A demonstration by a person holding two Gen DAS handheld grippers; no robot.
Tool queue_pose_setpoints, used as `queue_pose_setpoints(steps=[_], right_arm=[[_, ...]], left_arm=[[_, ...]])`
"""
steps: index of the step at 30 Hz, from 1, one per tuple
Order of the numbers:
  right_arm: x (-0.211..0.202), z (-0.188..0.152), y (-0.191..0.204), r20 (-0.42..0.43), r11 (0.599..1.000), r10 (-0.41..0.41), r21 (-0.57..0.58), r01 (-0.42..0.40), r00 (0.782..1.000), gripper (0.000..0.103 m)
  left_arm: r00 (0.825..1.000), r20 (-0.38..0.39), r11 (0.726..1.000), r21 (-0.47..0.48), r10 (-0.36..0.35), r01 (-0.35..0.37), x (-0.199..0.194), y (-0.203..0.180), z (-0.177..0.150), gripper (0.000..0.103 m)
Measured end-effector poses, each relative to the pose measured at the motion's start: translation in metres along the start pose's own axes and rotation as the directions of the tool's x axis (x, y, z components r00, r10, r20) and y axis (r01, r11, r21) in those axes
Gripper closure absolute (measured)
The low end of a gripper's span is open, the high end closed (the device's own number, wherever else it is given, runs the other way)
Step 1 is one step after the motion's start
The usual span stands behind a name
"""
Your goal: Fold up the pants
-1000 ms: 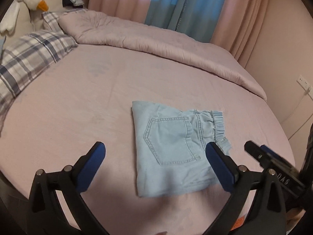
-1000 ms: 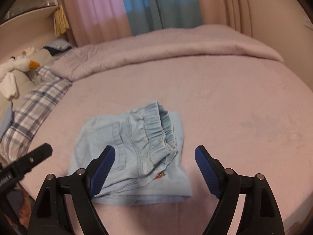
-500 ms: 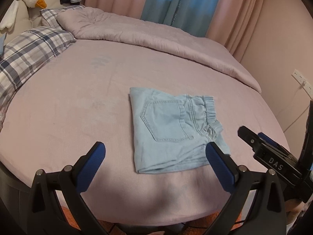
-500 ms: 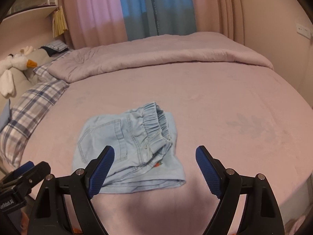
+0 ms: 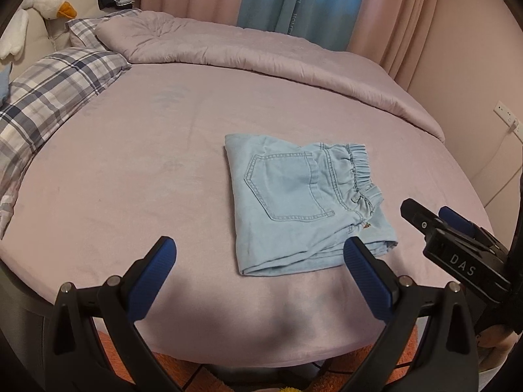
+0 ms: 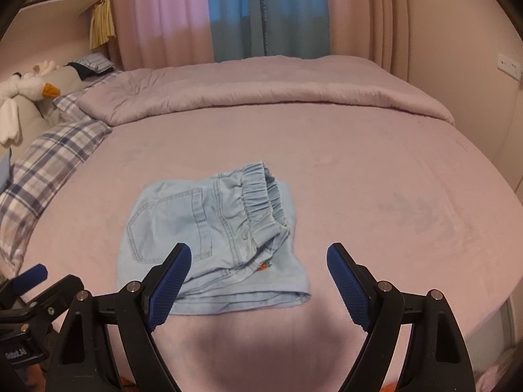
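The pale blue denim pants (image 5: 302, 207) lie folded into a compact, roughly square bundle on the pink bed sheet (image 5: 137, 176), and everything else can be placed from them. Their back pocket faces up, the gathered elastic waistband sits on the side toward the wall socket (image 5: 506, 115), and a small red embroidered mark shows near the front corner below the waistband. The left gripper (image 5: 260, 254) hovers above the near edge of the bed in front of the pants, its blue-padded jaws spread wide with nothing between them; in its own view one pad overlaps the near waistband-side corner of the bundle, but whether it touches cannot be told. The right gripper (image 6: 258, 261) hangs on the same near side, jaws likewise spread wide and empty, one pad crossing the front edge of the pants in its view and the other over bare sheet beyond the waistband. Behind the pants a folded lilac duvet (image 5: 261, 52) runs across the far side of the bed, with pink and blue curtains (image 6: 248, 13) behind it. On the pocket side, well apart, lie plaid pillows (image 5: 55, 88), and beyond them a white plush goose (image 5: 49, 1) with an orange beak
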State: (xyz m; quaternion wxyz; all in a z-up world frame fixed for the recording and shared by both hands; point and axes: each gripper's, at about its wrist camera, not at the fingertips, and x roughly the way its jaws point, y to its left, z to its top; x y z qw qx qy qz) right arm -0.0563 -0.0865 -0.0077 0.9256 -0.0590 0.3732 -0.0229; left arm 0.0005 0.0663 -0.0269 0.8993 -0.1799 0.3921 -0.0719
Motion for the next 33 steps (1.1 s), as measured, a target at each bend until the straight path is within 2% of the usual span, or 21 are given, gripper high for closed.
queue_pose_setpoints(steps=[4,33], right_arm=[[0.0008,-0.0004,0.0021,-0.007,1.0,0.003,0.0,-0.003,1.0,0.018],[0.0017,-0.0016,0.0074,-0.012,1.0,-0.013,-0.006,0.013,1.0,0.018]], left_arm=[[1.0,-0.014,1.0,0.006,0.02,-0.02,0.0033,-0.0022,-0.0018,0.001],[1.0,-0.008,1.0,0.014,0.007,-0.007,0.0032,-0.0081,-0.0003,0.001]])
